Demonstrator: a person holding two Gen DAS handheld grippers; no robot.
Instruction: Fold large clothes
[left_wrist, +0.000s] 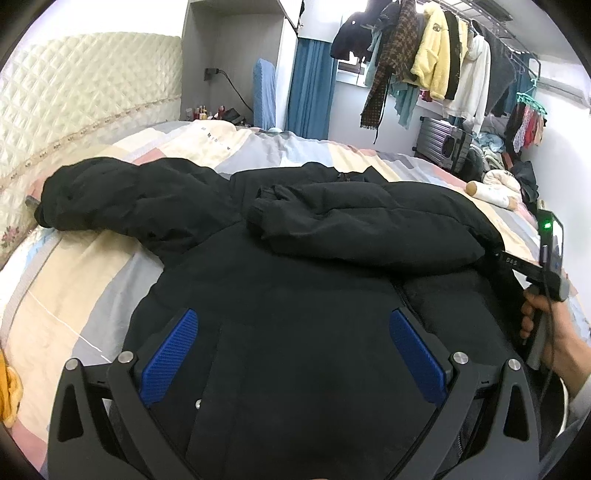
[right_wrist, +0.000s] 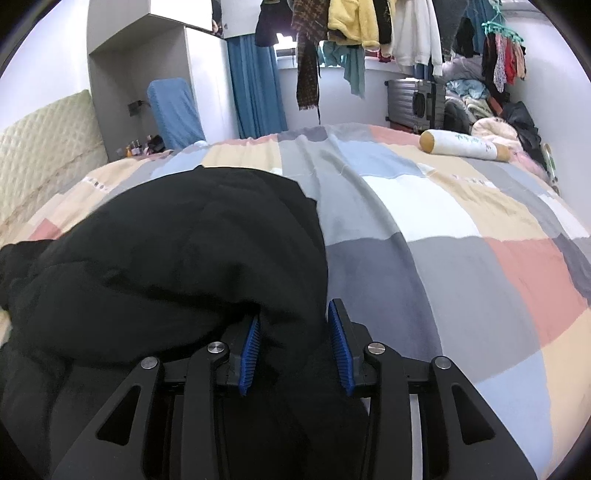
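Left wrist cam sits low and close over the black jacket, looking forward across the bed toward the headboard on the left and the clothes rack at the back; jaws frame the bottom edge, spread wide. The right gripper and the hand holding it show at its right edge. Right wrist cam is also low and close, at the jacket's right side, facing the same way but more over the bare quilt. Both views share the jacket, bed, headboard, blue curtain, hanging clothes, suitcase and bolster pillow.
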